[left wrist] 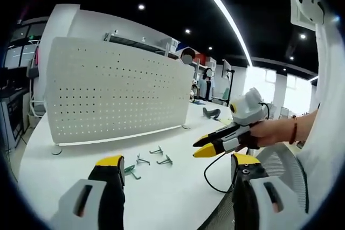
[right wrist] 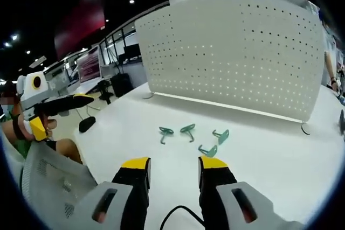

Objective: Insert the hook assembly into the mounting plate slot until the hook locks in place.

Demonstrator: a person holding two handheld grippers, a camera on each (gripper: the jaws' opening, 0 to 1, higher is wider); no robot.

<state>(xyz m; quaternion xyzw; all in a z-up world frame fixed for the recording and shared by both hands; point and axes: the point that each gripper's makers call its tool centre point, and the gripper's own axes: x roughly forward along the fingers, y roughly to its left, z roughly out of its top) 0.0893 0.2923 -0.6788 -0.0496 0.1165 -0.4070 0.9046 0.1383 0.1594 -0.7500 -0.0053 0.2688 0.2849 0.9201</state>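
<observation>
A: What are the grippers doing?

B: Both are released and hold nothing. The left gripper (left wrist: 175, 161) hangs above the near edge of the bench (left wrist: 178, 197), its jaws parted. The right gripper (right wrist: 173, 164) does too, low over the bench and aimed at the hooks.

A: Where are the hooks?

B: Four hooks (right wrist: 190, 137) lie loose on the bench, just ahead of the right gripper and between it and the panel. They sit close together, so I'd judge they were laid out for easy picking.

A: And the plate?

B: The perforated panel (right wrist: 237, 47) stands upright on small feet behind the hooks, holes facing the person, probably so a hook can be pushed straight in. No hook is mounted yet.
</observation>
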